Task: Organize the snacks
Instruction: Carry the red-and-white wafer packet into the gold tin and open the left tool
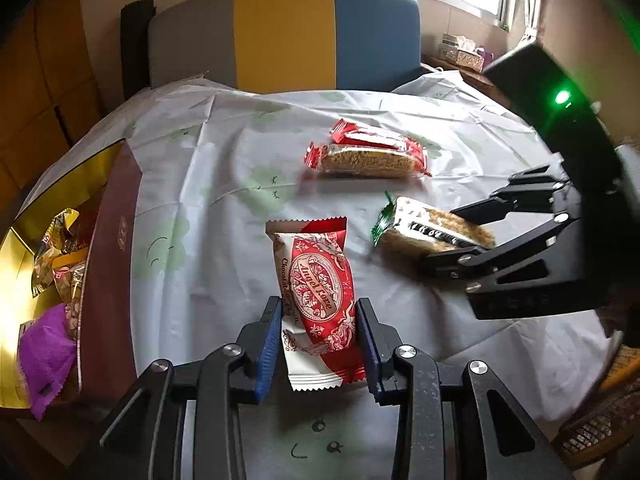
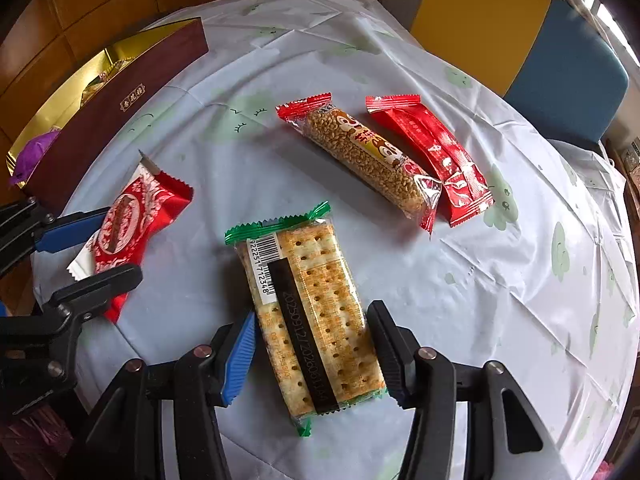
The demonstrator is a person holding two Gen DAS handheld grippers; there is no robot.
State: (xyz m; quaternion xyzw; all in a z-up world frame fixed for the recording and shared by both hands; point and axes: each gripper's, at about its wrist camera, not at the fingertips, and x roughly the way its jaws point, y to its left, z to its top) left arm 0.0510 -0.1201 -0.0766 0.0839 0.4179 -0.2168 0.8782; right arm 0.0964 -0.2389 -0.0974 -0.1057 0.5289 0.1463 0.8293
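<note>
your left gripper [image 1: 317, 344] fingers are closing snug on the red cake pack [image 1: 316, 304], its long axis running straight out ahead. your right gripper [image 2: 312, 356] fingers are sitting either side of the cracker pack [image 2: 308, 316], not quite pinching. the box [image 1: 108, 264] is lying left of both, nearer your left hand.

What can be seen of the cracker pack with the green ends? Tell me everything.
The cracker pack is a clear plastic wrapper with green crimped ends, showing pale, dotted square crackers. A white barcode label and a dark strip with a printed date run along it. It lies flat on the pale tablecloth, sealed, between the fingers of the right gripper, which straddles its near half; whether the pads press it is unclear. No other snack touches it.
</note>
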